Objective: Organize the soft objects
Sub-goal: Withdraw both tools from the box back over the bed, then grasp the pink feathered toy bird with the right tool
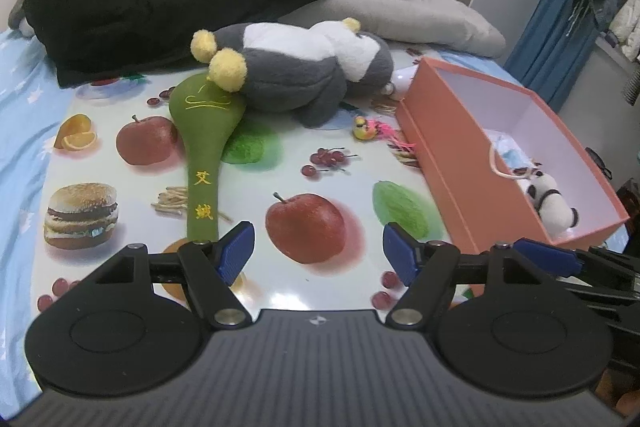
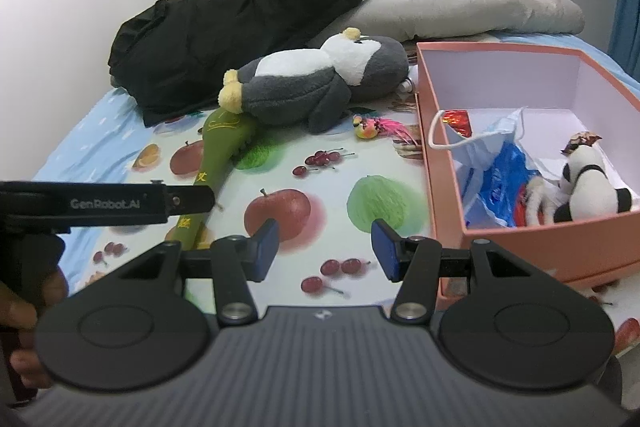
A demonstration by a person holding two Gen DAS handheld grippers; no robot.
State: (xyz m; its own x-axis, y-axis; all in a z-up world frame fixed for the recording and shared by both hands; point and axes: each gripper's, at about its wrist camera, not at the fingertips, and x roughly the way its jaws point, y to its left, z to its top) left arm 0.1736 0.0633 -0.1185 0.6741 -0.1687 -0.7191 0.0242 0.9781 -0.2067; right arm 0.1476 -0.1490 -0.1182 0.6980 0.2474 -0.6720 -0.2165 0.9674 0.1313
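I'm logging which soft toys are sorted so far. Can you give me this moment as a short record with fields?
surface: fruit-print mat on a bed
box: pink box, open, at the right
in box: panda plush, blue-white bag
on mat: grey penguin plush, green padded mallet, small bird toy
left gripper: open, empty
right gripper: open, empty

penguin plush (image 1: 304,75) – grey, white, yellow | box (image 1: 452,163) – salmon-pink | mallet (image 1: 206,147) – green
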